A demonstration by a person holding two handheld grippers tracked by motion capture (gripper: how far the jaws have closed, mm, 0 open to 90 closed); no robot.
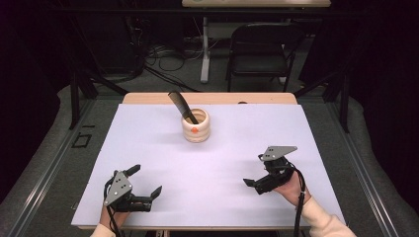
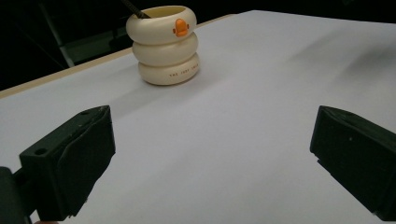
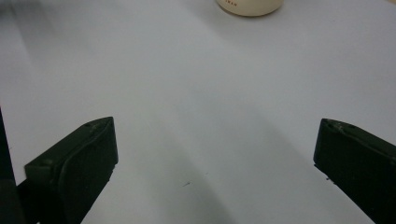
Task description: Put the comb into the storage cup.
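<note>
Left tongs (image 1: 147, 181) apart, right tongs (image 1: 254, 170) apart, comb (image 1: 182, 106) half hidden in cream holder (image 1: 195, 127)

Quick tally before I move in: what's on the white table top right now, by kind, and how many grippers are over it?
Cream ringed holder with an orange mark: 1
Black comb standing tilted in the holder: 1
Grippers, both open and empty: 2, left gripper and right gripper
Total: 4

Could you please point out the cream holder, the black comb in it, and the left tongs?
cream holder (image 2: 164, 51): left gripper view, middle ring.
black comb (image 1: 179, 102): high view, part above the rim.
left tongs (image 1: 146, 181): high view, between fingertips.
</note>
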